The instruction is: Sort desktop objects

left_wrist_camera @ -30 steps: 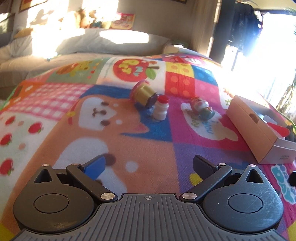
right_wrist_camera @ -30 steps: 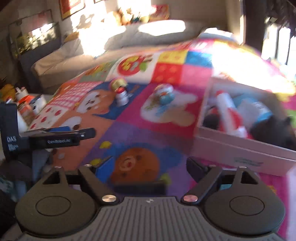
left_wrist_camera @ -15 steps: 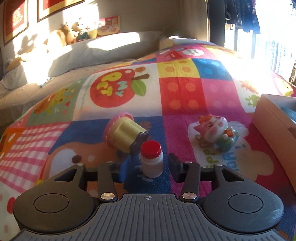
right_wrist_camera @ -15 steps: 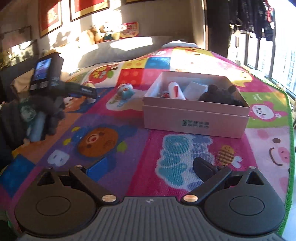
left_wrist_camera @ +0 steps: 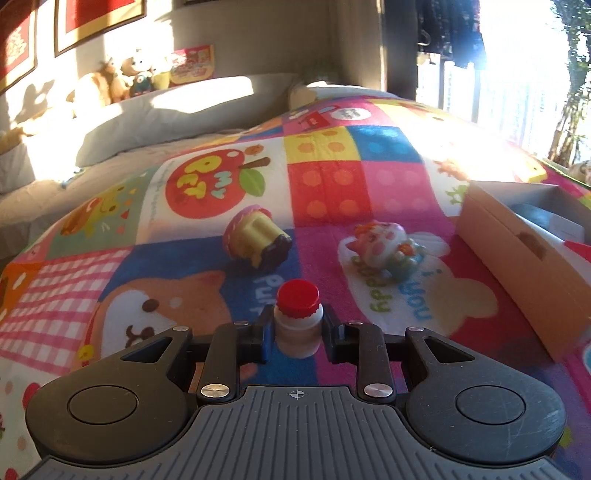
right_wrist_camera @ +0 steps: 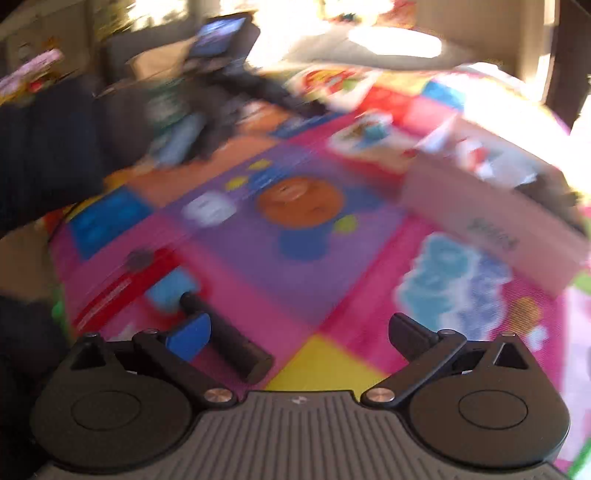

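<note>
The left gripper (left_wrist_camera: 295, 338) is clamped on a small white bottle (left_wrist_camera: 298, 325) with a red ribbed cap; both fingers press against the bottle's sides, and the bottle stands upright between them above the blanket (left_wrist_camera: 207, 280). The right gripper (right_wrist_camera: 299, 332) has its fingers spread wide apart with nothing between them; its view is heavily motion-blurred.

Surroundings, largest first:
- The blanket covers the whole work surface. It is a soft fleece in a patchwork of bright cartoon panels: an apple, a dog face, pink gingham, dotted squares.
- A pale cardboard box (left_wrist_camera: 517, 258) lies to the right of the left gripper, open at the top, with straight flat walls. Its contents are only partly visible. In the right wrist view the same box (right_wrist_camera: 491, 218) appears at upper right, with items inside too blurred to identify.
- A toy cupcake (left_wrist_camera: 256, 236) lies tipped on its side beyond the bottle: pink frilled rim, yellow fluted body, dark brown end. It is apart from the bottle.
- A small glossy animal figure (left_wrist_camera: 384, 249), white with pink spots and a teal base, lies on its side between the cupcake and the box, touching neither.
- A black cylindrical rod (right_wrist_camera: 225, 339) lies on the blanket just beside the right gripper's blue-padded finger.

Room: a grey pillow (left_wrist_camera: 177, 122) rests at the far end of the blanket. Plush toys (left_wrist_camera: 125, 79) sit in a row against the wall, below red framed pictures (left_wrist_camera: 99, 18). Strong sunlight enters from the window (left_wrist_camera: 517, 62) at the right.
</note>
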Demonstrator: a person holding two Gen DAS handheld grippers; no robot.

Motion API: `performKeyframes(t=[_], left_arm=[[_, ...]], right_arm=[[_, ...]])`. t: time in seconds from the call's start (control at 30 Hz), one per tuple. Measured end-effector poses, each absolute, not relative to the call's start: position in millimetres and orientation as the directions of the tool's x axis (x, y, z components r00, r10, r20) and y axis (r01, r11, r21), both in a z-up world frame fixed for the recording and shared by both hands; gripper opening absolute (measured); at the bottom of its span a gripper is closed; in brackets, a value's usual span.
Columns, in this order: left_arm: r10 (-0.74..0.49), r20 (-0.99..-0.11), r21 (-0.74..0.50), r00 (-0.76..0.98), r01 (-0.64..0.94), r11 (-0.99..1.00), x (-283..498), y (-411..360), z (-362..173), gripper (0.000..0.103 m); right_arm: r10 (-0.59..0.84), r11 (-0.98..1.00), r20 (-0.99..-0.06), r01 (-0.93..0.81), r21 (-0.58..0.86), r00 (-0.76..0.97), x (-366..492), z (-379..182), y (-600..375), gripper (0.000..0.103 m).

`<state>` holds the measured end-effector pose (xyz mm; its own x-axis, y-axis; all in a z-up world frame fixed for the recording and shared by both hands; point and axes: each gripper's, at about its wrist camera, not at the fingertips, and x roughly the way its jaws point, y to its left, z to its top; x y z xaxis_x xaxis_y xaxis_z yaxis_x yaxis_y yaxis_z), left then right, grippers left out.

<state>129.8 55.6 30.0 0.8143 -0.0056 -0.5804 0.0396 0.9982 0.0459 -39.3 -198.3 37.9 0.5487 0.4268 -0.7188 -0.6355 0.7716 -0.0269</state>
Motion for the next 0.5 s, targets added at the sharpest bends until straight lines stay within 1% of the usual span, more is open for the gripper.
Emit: performKeyframes(t=[0.1, 0.27, 0.4, 0.5], left_arm=[[-0.088, -0.587, 0.003, 0.805, 0.111, 0.994, 96.6, 45.6, 34.5, 0.029], [-0.237, -0.590, -0.087, 0.772, 0.231, 0.969, 44.4, 23.1, 38.7, 0.029], [-0.317, -0.592, -0.113, 0.741, 0.314, 0.943, 19.3, -1.6, 35.8, 0.029], [-0.327, -0.596, -0.087, 0.733, 0.347, 0.934, 11.7, -15.9, 29.3, 0.030]], right_arm=[[0.326, 0.870, -0.696, -0.492, -0.045, 0.640, -23.7, 37.8, -205.8, 0.102], [0.232, 0.959, -0.697, -0.281, 0.046, 0.679, -3.1, 30.5, -229.4, 0.103], [0.198, 0.977, -0.703, -0.193, 0.088, 0.683, -0.4, 20.0, -243.7, 0.103], [0.166, 0.983, -0.690, -0.176, 0.057, 0.704, -2.1, 14.6, -240.7, 0.103]])
